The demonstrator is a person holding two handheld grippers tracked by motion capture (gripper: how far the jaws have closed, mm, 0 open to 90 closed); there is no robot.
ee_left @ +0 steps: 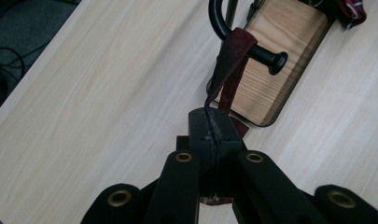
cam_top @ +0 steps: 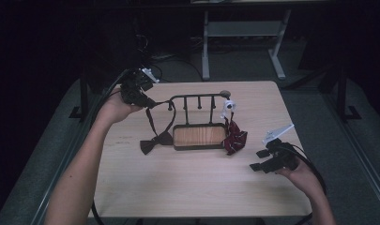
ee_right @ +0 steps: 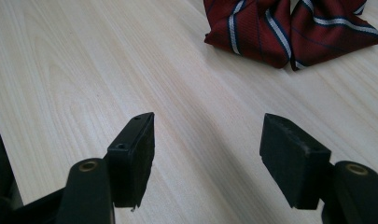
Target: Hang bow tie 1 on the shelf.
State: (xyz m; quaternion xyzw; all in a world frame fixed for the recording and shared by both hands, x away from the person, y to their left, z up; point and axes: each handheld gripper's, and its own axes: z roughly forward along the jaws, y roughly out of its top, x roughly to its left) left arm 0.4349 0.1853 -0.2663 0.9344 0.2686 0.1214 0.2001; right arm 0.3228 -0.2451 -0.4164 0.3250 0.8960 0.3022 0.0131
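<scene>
A black peg rack (cam_top: 199, 97) stands on a wooden base (cam_top: 199, 136) at mid table. A dark bow tie (cam_top: 155, 142) lies left of the base, its strap (cam_top: 151, 117) rising to the rack's left peg (cam_top: 170, 106). My left gripper (cam_top: 149, 101) is shut on that strap. In the left gripper view the maroon strap (ee_left: 231, 60) loops over the black peg (ee_left: 267, 56) and runs into the closed gripper (ee_left: 213, 123). A red striped bow tie (cam_top: 234, 137) rests against the base's right end. My right gripper (cam_top: 258, 160) hovers open right of it, with the striped tie (ee_right: 289, 28) ahead of the gripper (ee_right: 207, 149).
A white fastener (cam_top: 228, 107) hangs at the rack's right end above the striped tie. The light wooden table (cam_top: 197, 187) has bare room in front of the rack. Desk legs and cables (cam_top: 244, 51) stand on the dark floor beyond the far edge.
</scene>
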